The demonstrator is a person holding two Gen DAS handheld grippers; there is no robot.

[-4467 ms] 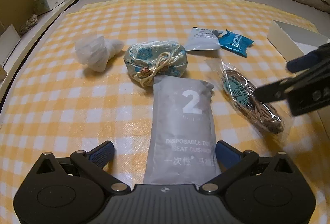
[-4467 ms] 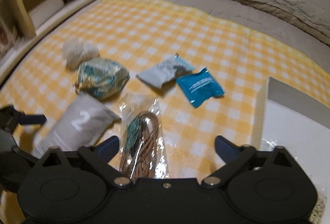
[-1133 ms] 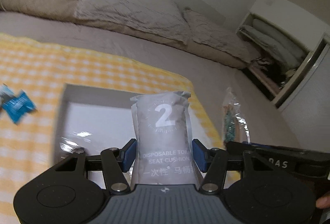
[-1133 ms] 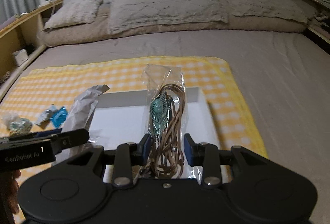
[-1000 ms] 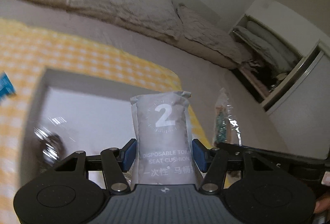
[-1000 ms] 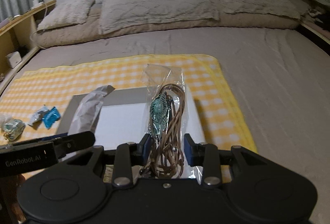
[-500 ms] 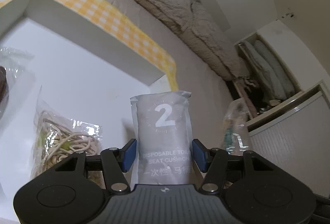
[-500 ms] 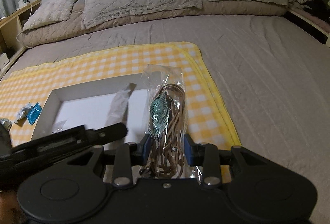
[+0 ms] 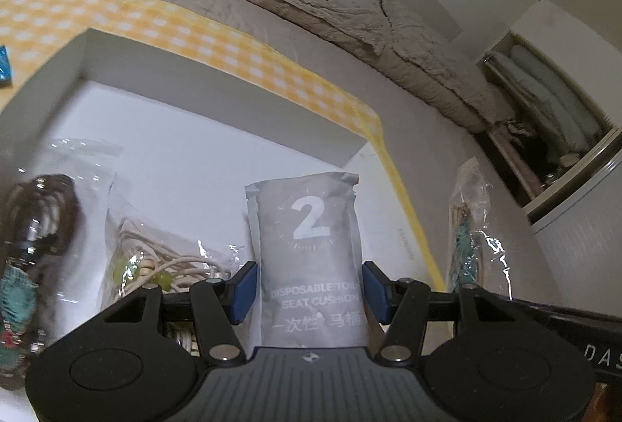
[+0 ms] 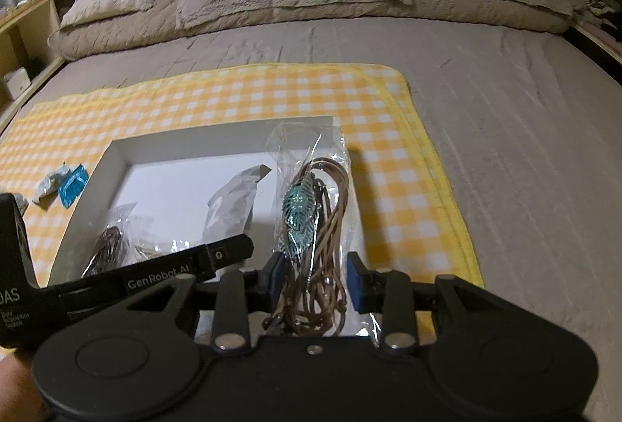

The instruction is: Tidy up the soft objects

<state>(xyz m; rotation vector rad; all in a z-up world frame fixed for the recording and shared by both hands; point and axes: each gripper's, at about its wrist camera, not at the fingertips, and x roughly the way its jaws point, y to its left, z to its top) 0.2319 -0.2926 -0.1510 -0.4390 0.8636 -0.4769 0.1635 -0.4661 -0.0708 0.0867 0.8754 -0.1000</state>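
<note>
The flat grey foil pouch printed with a white "2" (image 9: 309, 251) stands upright in the left claw (image 9: 309, 291), whose blue pads press its lower sides, held above the shallow white rectangular box (image 9: 217, 87). Inside the box lie a clear bag of cream cord with beads (image 9: 163, 258) and, at the left, a clear bag of dark brown cord (image 9: 35, 227), blurred. The right claw (image 10: 314, 280) is clamped on a clear plastic bag of tan cords with a teal leaf pendant (image 10: 311, 219), held upright over the box's near right corner. The box sits on a yellow-and-white checked cloth (image 10: 241, 91) spread over the grey-brown bed (image 10: 525, 149). A small blue sachet (image 10: 73, 184) and a crumpled white packet (image 10: 48, 184) lie on the cloth just left of the box.
</note>
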